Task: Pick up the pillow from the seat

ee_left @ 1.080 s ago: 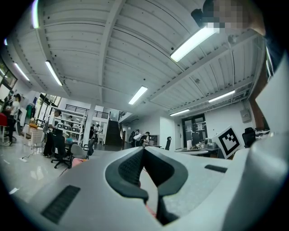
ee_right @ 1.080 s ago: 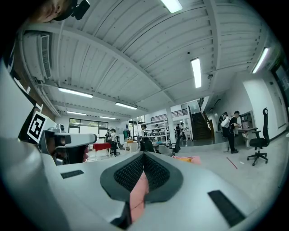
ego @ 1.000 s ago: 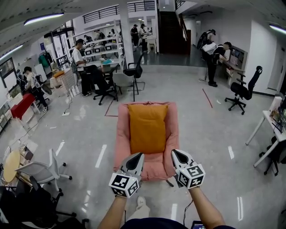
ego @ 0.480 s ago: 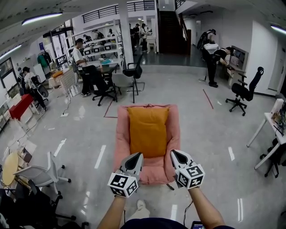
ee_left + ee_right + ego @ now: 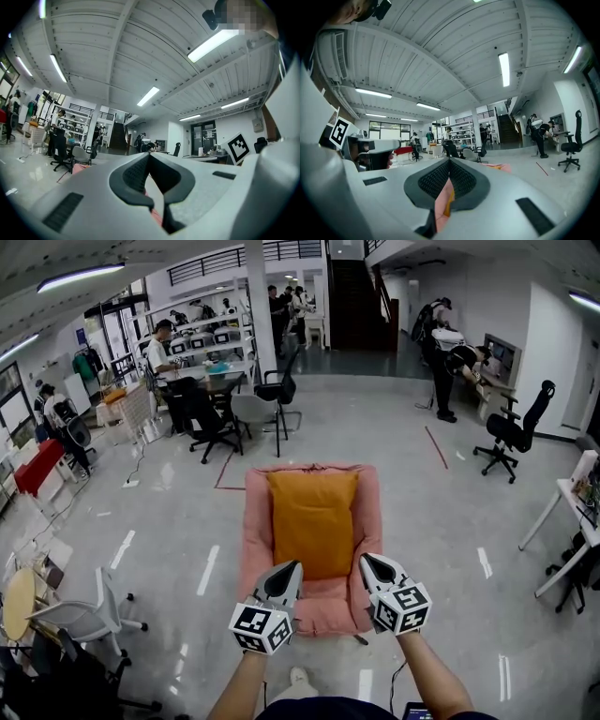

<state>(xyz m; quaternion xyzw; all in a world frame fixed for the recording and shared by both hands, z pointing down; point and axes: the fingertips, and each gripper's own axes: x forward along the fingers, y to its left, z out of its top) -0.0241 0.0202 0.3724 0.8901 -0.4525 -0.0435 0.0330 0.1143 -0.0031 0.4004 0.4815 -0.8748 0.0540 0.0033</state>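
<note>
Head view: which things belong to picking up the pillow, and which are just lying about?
For the job: pillow, seat, left gripper, right gripper, both shut.
Lying about: black chair, white chair, round table, red bench.

Open office – desks (image 5: 202,381), swivel chairs (image 5: 511,432), shelving (image 5: 211,329)
</note>
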